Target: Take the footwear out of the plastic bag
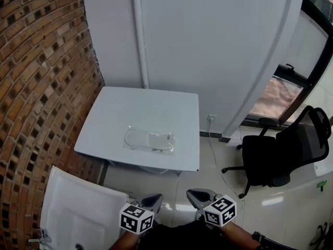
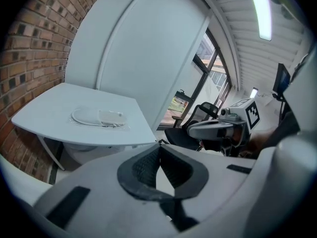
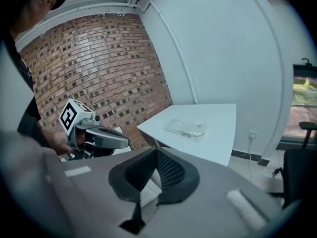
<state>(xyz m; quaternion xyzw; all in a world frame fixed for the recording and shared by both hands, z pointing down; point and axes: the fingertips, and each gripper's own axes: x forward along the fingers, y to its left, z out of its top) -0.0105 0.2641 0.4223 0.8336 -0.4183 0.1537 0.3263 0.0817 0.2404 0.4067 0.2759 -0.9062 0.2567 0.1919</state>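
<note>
A clear plastic bag point(image 1: 149, 140) with white footwear inside lies flat on the white table point(image 1: 119, 113), near its front edge. The left gripper view shows the bag point(image 2: 97, 117) ahead on the left, and in the right gripper view the bag point(image 3: 184, 127) lies further off. Both grippers hang low, close to the person's body and well short of the table. My left gripper point(image 1: 152, 199) is shut with nothing in it, its tips meeting point(image 2: 158, 146). My right gripper point(image 1: 197, 196) is likewise shut and empty point(image 3: 156, 150).
A brick wall point(image 1: 36, 87) runs along the left of the table, a white wall point(image 1: 208, 46) behind it. A white chair point(image 1: 78, 212) stands in front of the table at lower left. A black office chair point(image 1: 281, 155) stands at the right by a window point(image 1: 276, 95).
</note>
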